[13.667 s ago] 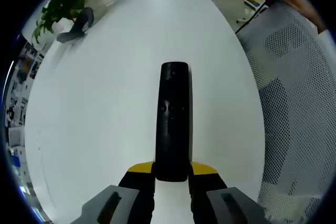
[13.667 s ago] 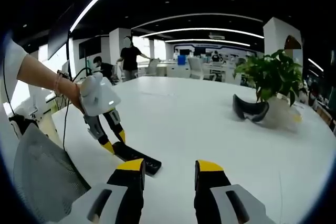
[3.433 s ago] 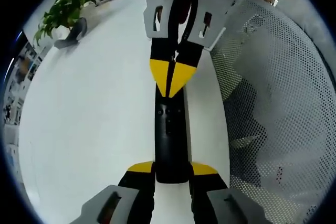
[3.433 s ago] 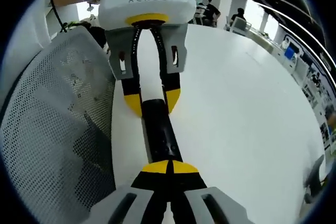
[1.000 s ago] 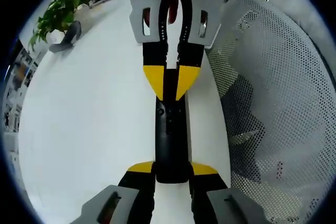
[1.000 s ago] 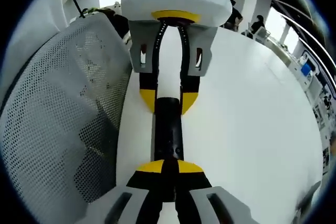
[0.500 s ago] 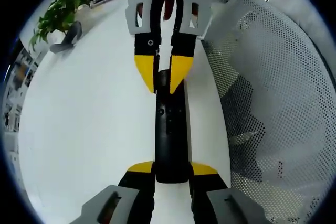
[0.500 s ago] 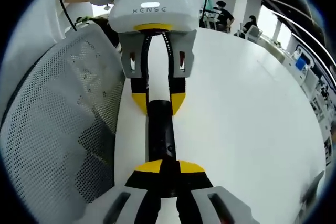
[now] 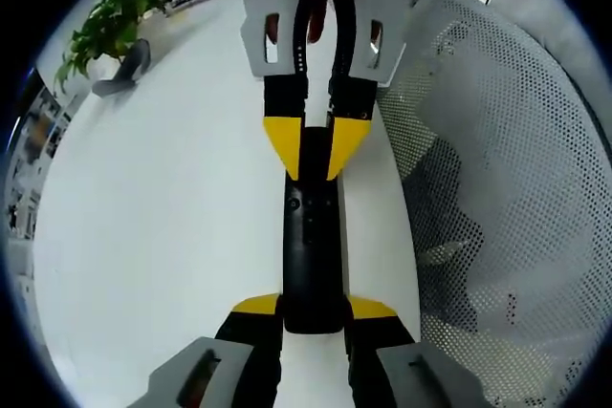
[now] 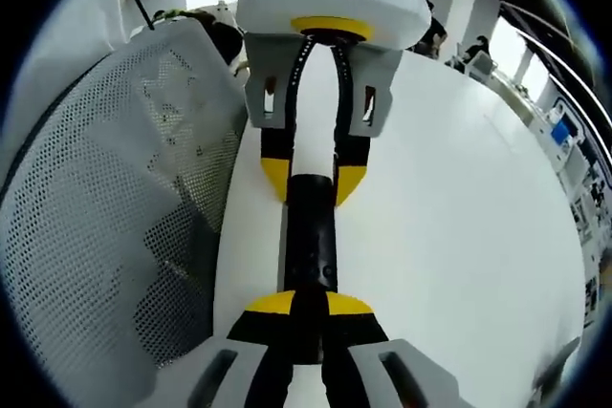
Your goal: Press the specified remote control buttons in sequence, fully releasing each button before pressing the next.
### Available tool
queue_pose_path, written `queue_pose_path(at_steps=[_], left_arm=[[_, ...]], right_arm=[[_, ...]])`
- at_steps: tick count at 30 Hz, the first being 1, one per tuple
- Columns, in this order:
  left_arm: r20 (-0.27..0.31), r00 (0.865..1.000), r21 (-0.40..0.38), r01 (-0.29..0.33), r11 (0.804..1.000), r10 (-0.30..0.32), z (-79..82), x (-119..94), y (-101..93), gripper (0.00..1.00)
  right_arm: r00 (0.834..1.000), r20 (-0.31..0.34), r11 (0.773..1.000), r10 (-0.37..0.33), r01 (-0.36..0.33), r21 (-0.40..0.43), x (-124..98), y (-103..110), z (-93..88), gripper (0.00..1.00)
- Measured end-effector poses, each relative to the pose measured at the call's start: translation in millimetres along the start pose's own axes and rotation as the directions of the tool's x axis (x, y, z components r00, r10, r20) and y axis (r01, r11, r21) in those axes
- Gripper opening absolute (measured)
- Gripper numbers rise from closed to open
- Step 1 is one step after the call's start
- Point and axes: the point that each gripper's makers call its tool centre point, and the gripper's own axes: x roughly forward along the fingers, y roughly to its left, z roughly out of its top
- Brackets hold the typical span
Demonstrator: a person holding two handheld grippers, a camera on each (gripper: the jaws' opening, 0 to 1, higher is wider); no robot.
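On the table: remote (image 9: 312, 246) lies flat on the white table (image 9: 153, 236), long axis between the two grippers, near the edge by the chair.
Left gripper (image 9: 313, 311): jaws clamp the remote's near end, one yellow tip on each side.
Right gripper (image 10: 306, 305): yellow tips drawn nearly together over the remote's other end; they seem to touch its top face, though contact is hard to judge.
Chair (image 9: 497, 198): white mesh back, just beside the table edge.
Plant (image 9: 100, 21): far across the table, a dark curved object (image 9: 124, 69) beside it.
Background: people (image 10: 435, 35) stand in the office beyond.
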Motion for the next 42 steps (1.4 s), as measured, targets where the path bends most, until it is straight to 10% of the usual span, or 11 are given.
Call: queue_pose_path(at_steps=[27,37,42], left_arm=[[-0.028,1.000,0.002,-0.004,1.000,0.004,0.3,0.1,0.2,0.24],[-0.039,0.999,0.011,0.003,1.000,-0.003,0.4,0.2,0.2,0.24],[-0.046,0.999,0.008,-0.003,1.000,0.003,0.4,0.2,0.0,0.24]], right_arm=[[0.999,-0.039,0.995,-0.020,0.024,0.095,-2.4,-0.2,-5.3,0.05],[0.986,-0.168,0.993,0.005,0.015,0.116,1.6,-1.4,-4.4,0.05],[0.996,-0.086,0.989,-0.038,0.050,0.138,-1.7,-1.5,-5.8,0.05]])
